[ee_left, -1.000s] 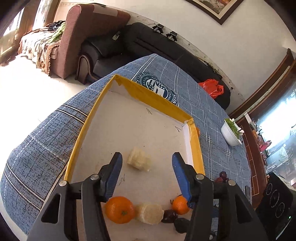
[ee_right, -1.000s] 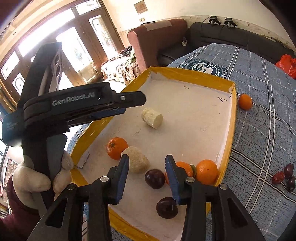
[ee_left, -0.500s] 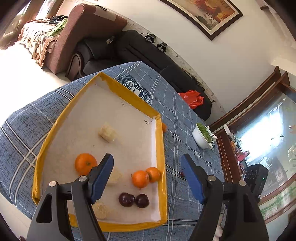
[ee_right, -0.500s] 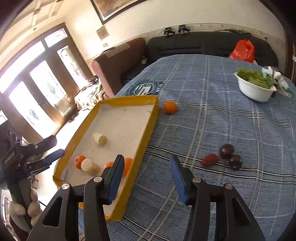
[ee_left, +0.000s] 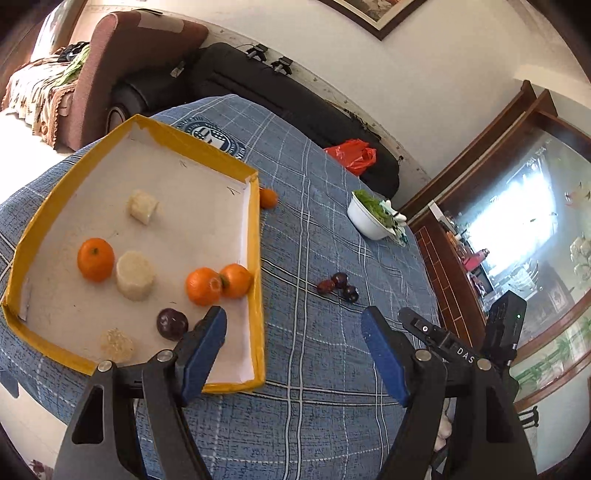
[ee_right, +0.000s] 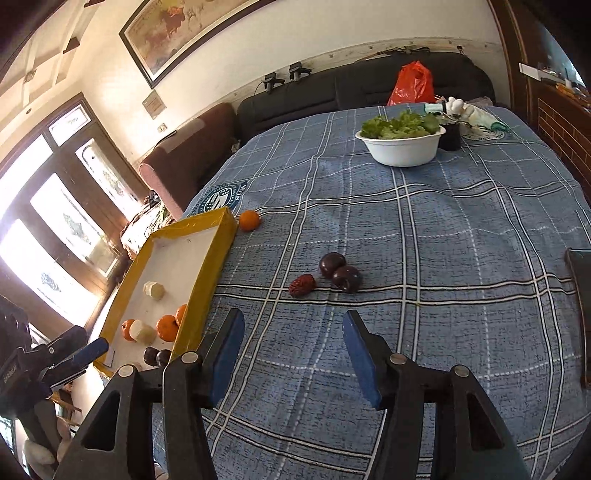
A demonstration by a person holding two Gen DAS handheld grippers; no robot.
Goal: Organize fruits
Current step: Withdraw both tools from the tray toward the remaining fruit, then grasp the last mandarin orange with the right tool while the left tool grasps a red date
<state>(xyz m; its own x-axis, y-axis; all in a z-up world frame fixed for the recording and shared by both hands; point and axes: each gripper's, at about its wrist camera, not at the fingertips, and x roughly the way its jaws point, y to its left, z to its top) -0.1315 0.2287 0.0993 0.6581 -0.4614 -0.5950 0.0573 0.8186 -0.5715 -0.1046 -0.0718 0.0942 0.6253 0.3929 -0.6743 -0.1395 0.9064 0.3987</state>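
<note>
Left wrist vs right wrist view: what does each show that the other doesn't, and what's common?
Left wrist only: the whole tray floor, including the pale lumpy piece near the tray's front wall, and the black device with a green light at the right.

Right wrist only: the windowed doors, the full framed painting, and the dark flat object at the table's right edge.

Both: the yellow tray, the loose orange beside it, the two plums with the red date, and the bowl of greens. Both grippers are open and empty.
</note>
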